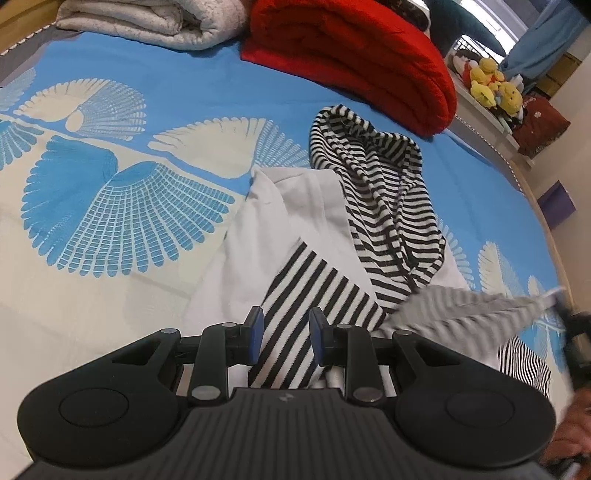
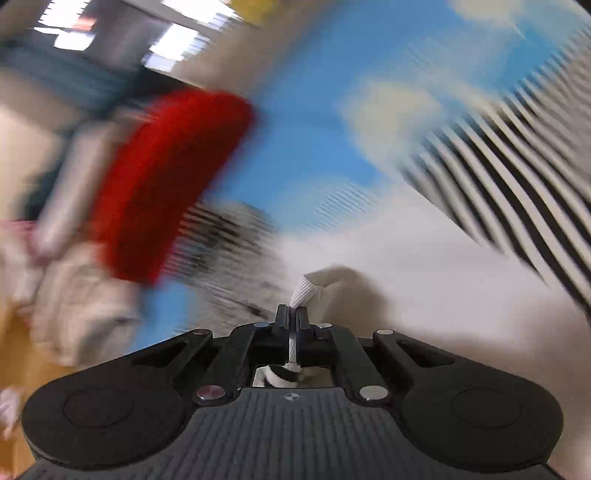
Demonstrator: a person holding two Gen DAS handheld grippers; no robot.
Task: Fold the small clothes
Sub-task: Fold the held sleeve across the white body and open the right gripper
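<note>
Left wrist view: the left gripper (image 1: 283,334) stands with its jaws parted, holding nothing, a striped sleeve (image 1: 295,332) of the hooded top (image 1: 314,206) running between the blue-padded fingers (image 1: 256,334) without being pinched. The garment, white in the body with black-and-white striped sleeves and hood (image 1: 369,173), lies spread and rumpled on the blue and cream patterned bedsheet (image 1: 110,206), hood toward the far side. Beyond it a folded red blanket (image 1: 354,62) rests on the sheet, its near end close to the hood, and a folded pale quilt (image 1: 147,22) sits to the blanket's left. Yellow plush toys (image 1: 491,85) are piled on a shelf off the bed's far right corner. At the right edge of this view the other sleeve (image 1: 476,306) is lifted off the bed and stretched, blurred, toward a dark device at the frame border; the grip itself cannot be made out here. Right wrist view: it supplies that detail. The right gripper (image 2: 293,317) is clenched on a white ribbed cuff (image 2: 303,291), the fabric pinched between the closed fingers and trailing back through them. The rest of this view is heavily motion-blurred; only the red blanket (image 2: 166,184), blue sheet (image 2: 314,110) and striped cloth (image 2: 517,177) are identifiable, and their positions cannot be judged from it.
</note>
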